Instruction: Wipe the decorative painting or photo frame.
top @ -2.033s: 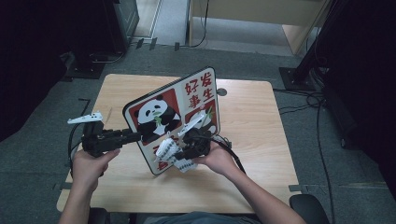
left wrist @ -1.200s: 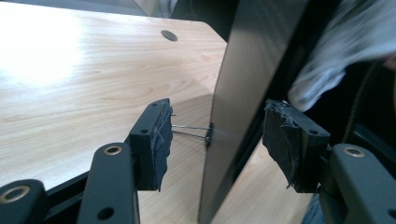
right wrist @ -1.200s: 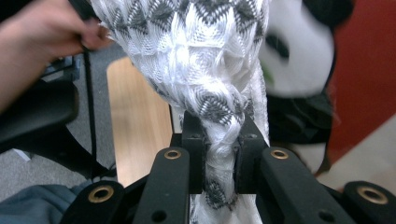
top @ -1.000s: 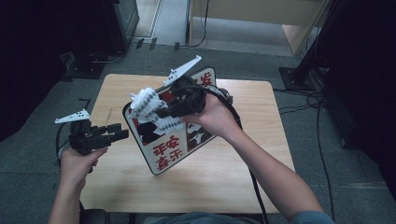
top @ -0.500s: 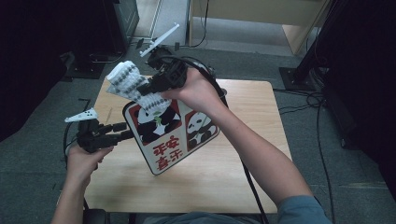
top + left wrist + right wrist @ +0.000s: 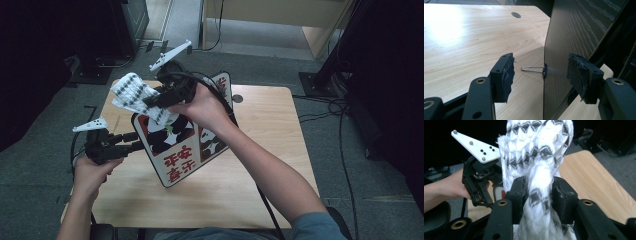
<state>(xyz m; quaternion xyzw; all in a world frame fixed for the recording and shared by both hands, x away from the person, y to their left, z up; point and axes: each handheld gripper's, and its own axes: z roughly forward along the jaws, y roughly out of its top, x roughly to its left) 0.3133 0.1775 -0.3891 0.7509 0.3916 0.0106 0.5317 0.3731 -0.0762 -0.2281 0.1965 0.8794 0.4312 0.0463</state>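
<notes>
Wooden table (image 6: 280, 130) on grey carpet, dark room, black stands behind. Your left gripper (image 6: 134, 141) sits low at the table's left edge, jaws spread wide apart around the near edge of the panda board (image 6: 172, 150), not touching it; in the left gripper view the pads (image 6: 507, 75) stand either side of the board's dark back, and one wire clip (image 6: 532, 69) pokes from that edge. Half a second ago it sat in nearly the same spot.

Your right gripper (image 6: 152, 100) is up above the board's far left corner, jaws clamped tight on the white cloth with the black zigzag pattern (image 6: 132, 95); in the right gripper view the cloth (image 6: 539, 162) bunches between the pads and fans out above. Two seconds ago this gripper and cloth were low over the board's near end; since then they've gone up and to the far left, and the board has swung round.

The board stands tilted, lower corner on the table. It has two panda pictures and red Chinese characters, upside down from your side; can't read them surely.

Count: one board, one cloth, one clip, two grippers. One round cable hole (image 6: 237, 98) in the table's far side.
</notes>
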